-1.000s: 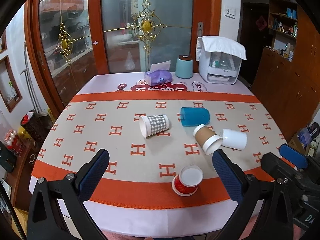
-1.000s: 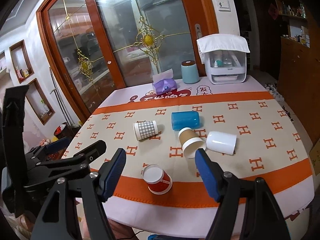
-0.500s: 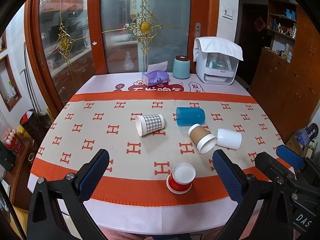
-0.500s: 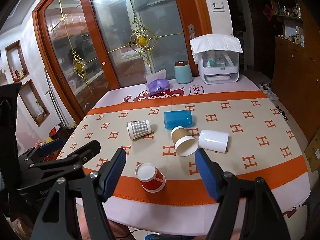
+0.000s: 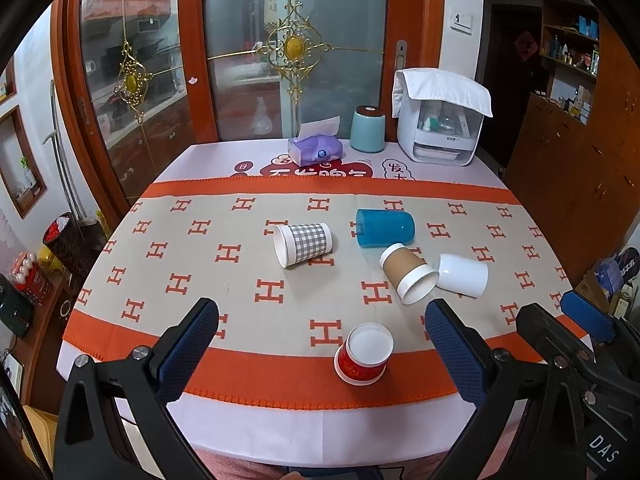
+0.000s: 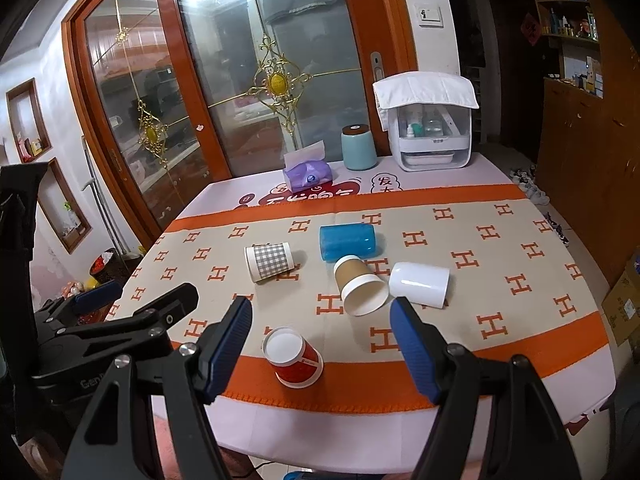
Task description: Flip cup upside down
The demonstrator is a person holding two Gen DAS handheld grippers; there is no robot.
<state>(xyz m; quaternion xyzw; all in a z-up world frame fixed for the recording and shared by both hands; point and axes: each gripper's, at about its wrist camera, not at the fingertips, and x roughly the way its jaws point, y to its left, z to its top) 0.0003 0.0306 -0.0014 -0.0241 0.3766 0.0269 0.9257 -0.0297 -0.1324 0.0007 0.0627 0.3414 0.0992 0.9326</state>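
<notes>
Red cup (image 5: 360, 360) stands on the orange band at the near edge of the table (image 5: 120, 364), long axis vertical, wider mouth end apparently down and flat white base up, which is the position the task asks for. The checked cup (image 5: 304, 243), blue cup (image 5: 385, 228), brown cup (image 5: 406, 272) and white cup (image 5: 462, 275) lie on their sides mid-table, the first two crosswise and the brown one mouth-first toward the near edge, so judged outstanding if included. Left gripper (image 5: 320, 308) and right gripper (image 6: 320, 304) hover over the near edge, spread wide, holding nothing.
</notes>
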